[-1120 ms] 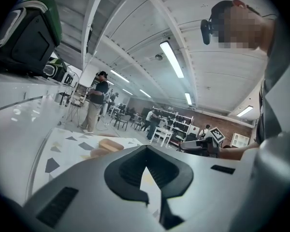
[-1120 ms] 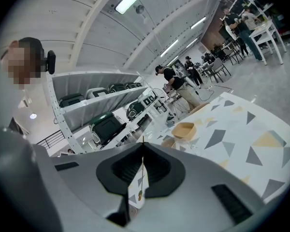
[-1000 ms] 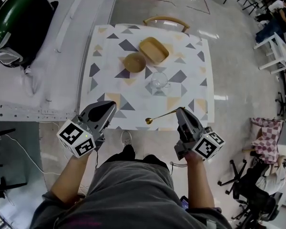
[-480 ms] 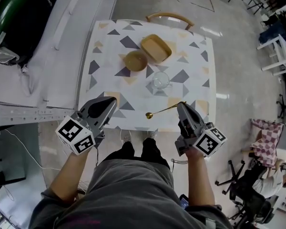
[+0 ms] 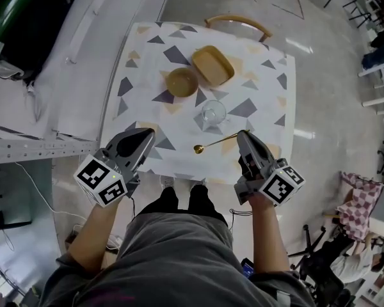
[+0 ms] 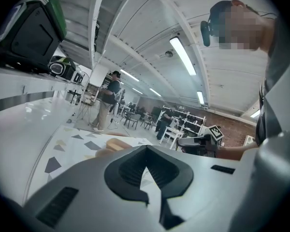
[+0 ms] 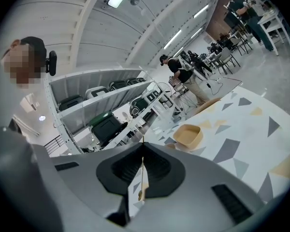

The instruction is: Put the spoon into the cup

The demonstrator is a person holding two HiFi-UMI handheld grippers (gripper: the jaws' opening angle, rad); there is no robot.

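Note:
A clear glass cup (image 5: 213,112) stands on the patterned table (image 5: 269,101), near its middle. My right gripper (image 5: 241,135) is shut on the handle end of a gold spoon (image 5: 214,142). The spoon points left, its bowl hanging over the table's near edge, a little short of the cup. In the right gripper view the spoon (image 7: 142,178) shows as a thin gold line between the shut jaws of the right gripper (image 7: 143,145). My left gripper (image 5: 141,141) hovers at the table's near left edge, shut and holding nothing. The left gripper (image 6: 146,148) shows no gap at its tips.
A round tan bowl (image 5: 181,82) and a rectangular tan dish (image 5: 212,64) sit behind the cup. A wooden chair back (image 5: 237,24) stands at the table's far side. A white bench with a green and black case (image 5: 19,24) runs along the left.
The right gripper has carried the spoon a little forward, so its bowl is closer to the cup. The left gripper has barely moved.

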